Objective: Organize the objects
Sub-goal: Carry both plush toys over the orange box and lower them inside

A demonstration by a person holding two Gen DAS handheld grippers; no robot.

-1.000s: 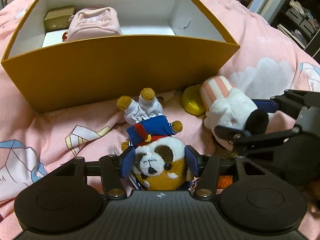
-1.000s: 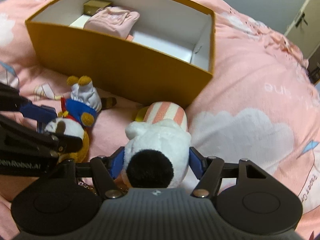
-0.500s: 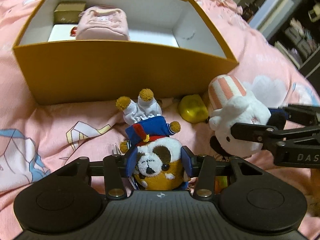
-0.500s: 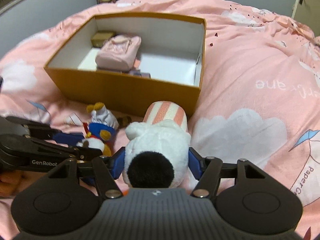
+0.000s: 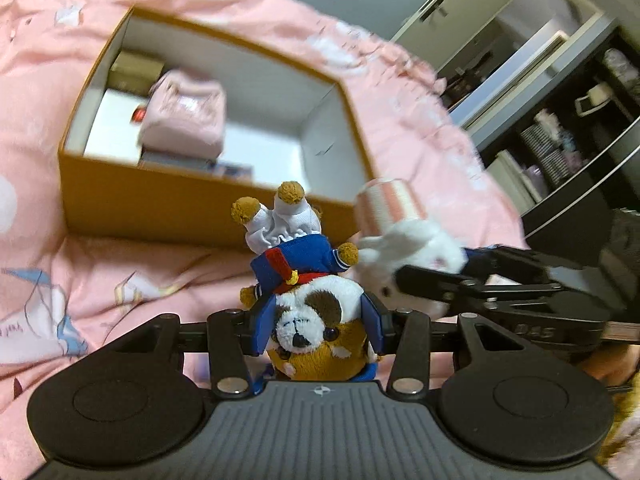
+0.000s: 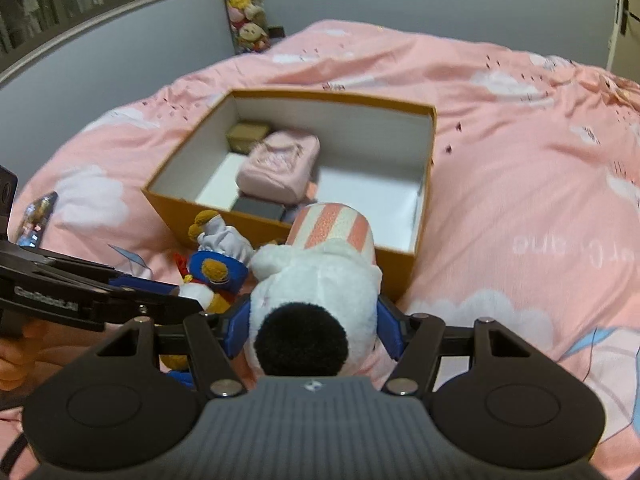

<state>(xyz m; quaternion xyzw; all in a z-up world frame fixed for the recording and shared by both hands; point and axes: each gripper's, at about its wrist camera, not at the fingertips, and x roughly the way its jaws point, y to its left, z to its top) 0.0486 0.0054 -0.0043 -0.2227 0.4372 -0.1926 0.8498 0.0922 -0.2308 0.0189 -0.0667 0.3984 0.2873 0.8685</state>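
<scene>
Bedspread (image 6: 520, 184): pink with cloud prints, under everything.
Open box (image 5: 160, 204): orange outside, white inside, at 11 o'clock in the left wrist view and 12 o'clock in the right wrist view.
Box contents: a pink pouch (image 6: 280, 168) lies on its left half, a small tan carton (image 6: 246, 134) behind it at the far-left corner, and a dark flat item against the near wall.
Left gripper (image 5: 318, 320): its blue pads are clenched on the head of the dog plush (image 5: 316, 316), which hangs upside down, feet toward the box at 12 o'clock.
Dog plush position: held off the bedspread, just in front of the box's near wall.
Right gripper (image 6: 314, 328): clamped on the white plush (image 6: 316, 280) at its sides, black ear toward the camera.
White plush position: its pink-striped end (image 6: 332, 228) overlaps the box's near rim at 12 o'clock; its paw touches the dog plush at 9 o'clock.
Hand (image 6: 16, 352): bare fingers at 9 o'clock, under the left gripper.
</scene>
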